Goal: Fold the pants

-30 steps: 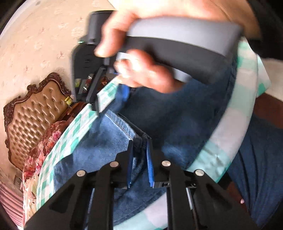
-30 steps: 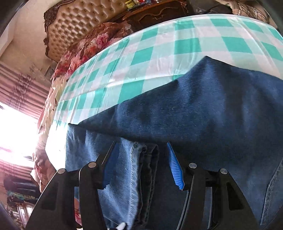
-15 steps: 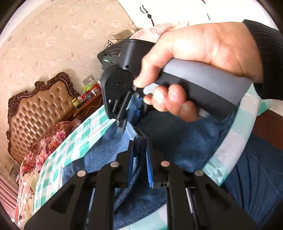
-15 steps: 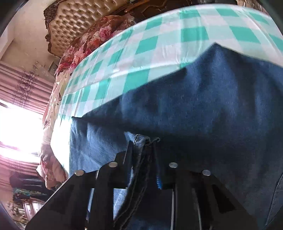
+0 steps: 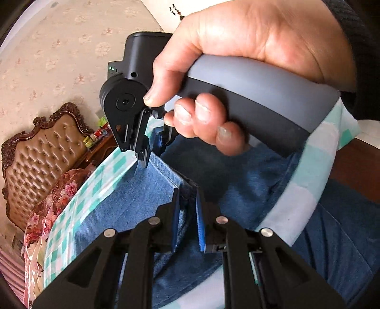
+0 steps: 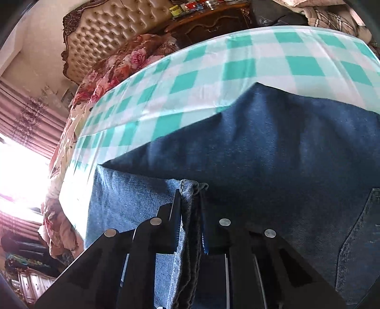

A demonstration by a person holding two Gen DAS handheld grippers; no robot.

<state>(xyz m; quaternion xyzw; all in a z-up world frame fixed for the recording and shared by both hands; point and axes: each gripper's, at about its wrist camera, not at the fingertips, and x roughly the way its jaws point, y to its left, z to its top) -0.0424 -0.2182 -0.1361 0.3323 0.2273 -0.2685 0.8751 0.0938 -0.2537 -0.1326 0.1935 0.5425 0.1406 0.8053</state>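
Observation:
Blue denim pants lie on a table under a green-and-white checked cloth. My right gripper has the folded hem edge pinched between its blue pads, with the jaws still closing on it. In the left wrist view my left gripper is shut on the same hem edge of the pants, a little further along. Just beyond it a hand holds the right gripper down on that edge. The lighter inner side of the denim shows to the left of both grips.
A tufted headboard, floral bedding and a dark wooden nightstand stand beyond the table's far edge. A bright window glares at the left. The person's jeans-clad leg is close to the table's near edge.
The right gripper's jaws have closed from wide apart onto the folded hem. Both grippers have shifted slightly with the hem, and the denim edge now stands up between the pads.

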